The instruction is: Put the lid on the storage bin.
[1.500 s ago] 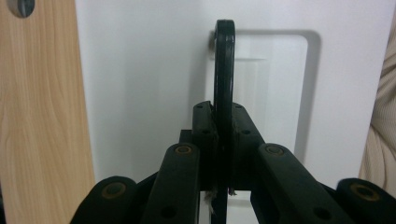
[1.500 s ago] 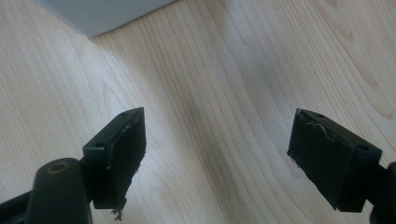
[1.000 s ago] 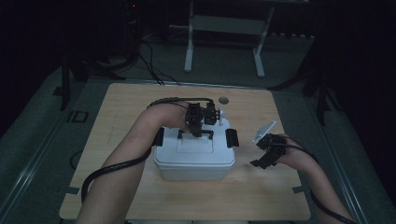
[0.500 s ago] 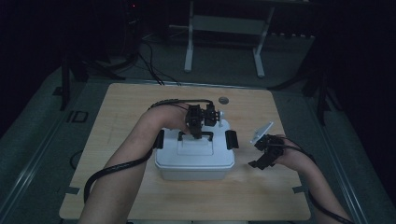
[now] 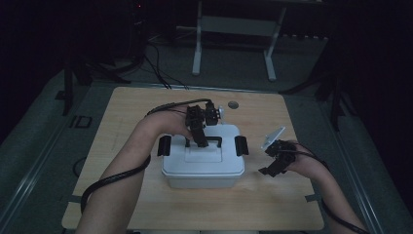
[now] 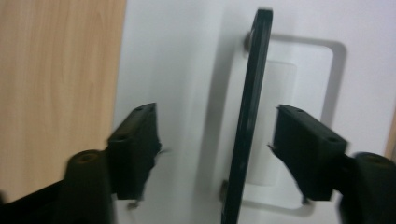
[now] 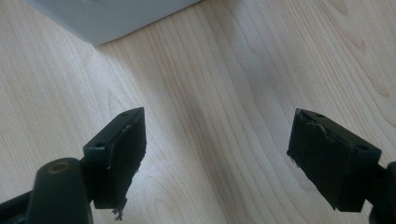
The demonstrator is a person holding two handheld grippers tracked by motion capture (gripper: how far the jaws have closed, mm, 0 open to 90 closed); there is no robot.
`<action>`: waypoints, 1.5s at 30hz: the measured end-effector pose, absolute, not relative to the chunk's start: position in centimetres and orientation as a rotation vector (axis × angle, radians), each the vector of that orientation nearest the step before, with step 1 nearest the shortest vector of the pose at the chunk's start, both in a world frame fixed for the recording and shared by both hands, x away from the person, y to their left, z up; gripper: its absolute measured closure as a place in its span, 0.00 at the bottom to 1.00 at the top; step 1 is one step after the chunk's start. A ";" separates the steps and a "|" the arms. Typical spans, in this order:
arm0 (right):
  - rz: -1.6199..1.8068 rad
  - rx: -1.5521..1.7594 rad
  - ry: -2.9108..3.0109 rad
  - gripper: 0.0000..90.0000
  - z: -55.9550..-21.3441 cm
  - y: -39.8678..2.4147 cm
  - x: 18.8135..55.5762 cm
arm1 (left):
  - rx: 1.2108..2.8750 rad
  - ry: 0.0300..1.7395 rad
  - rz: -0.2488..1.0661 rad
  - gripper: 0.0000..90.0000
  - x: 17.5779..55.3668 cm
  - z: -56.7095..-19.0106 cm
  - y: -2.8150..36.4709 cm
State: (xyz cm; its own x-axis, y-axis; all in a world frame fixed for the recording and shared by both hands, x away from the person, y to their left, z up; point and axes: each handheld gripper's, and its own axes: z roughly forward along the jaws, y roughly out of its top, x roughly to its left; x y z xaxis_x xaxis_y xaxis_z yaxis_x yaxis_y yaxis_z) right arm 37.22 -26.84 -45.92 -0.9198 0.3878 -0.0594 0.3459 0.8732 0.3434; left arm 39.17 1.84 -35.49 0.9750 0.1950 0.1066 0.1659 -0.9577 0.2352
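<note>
A white lidded box (image 5: 202,168) sits mid-table with a black handle (image 5: 204,142) on its lid. My left gripper (image 5: 198,141) points down over that handle. In the left gripper view the handle (image 6: 250,116) stands edge-on between the jaws of the left gripper (image 6: 217,126), nearer the right jaw and touching neither. Those jaws have just been opening and now stand open. My right gripper (image 5: 267,168) hovers low over bare wood to the right of the box. In its own view the right gripper (image 7: 215,126) is open with nothing between its jaws.
Black latches (image 5: 164,145) (image 5: 241,145) stick out from the box's left and right ends. A corner of the box (image 7: 116,18) lies ahead of the right gripper. The wooden table (image 5: 122,112) has a round grommet (image 5: 233,104) near its far edge. Dark floor and stands surround it.
The left gripper's jaws have spread apart around the handle and let go of it. Both hands have kept their places.
</note>
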 end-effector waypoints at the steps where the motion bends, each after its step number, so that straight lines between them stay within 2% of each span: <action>1: 0.503 0.572 2.916 0.21 -45.9 -26.9 37.2 | 2.894 0.270 0.208 0.28 39.1 -35.6 2.1; 4: 0.512 0.581 2.913 0.21 -45.9 -27.0 37.2 | 2.872 0.299 0.209 0.20 39.1 -35.9 3.1; 8: 0.511 0.592 2.911 0.21 -46.1 -27.3 37.2 | 2.829 0.324 0.238 0.15 39.0 -35.8 4.8; 15: 0.531 0.616 2.905 0.21 -46.2 -27.7 37.1 | 2.673 0.358 0.274 0.14 38.3 -35.9 7.9; 28: 0.588 0.719 2.862 0.21 -46.8 -29.0 37.0 | 2.473 0.526 0.279 0.14 37.5 -37.0 14.8; 34: 0.628 0.761 2.827 0.21 -46.9 -29.4 37.0 | 2.405 0.611 0.286 0.14 36.6 -38.0 18.6; 45: 0.718 0.808 2.745 0.17 -47.0 -30.2 37.0 | 2.300 0.705 0.303 0.14 35.0 -40.5 23.0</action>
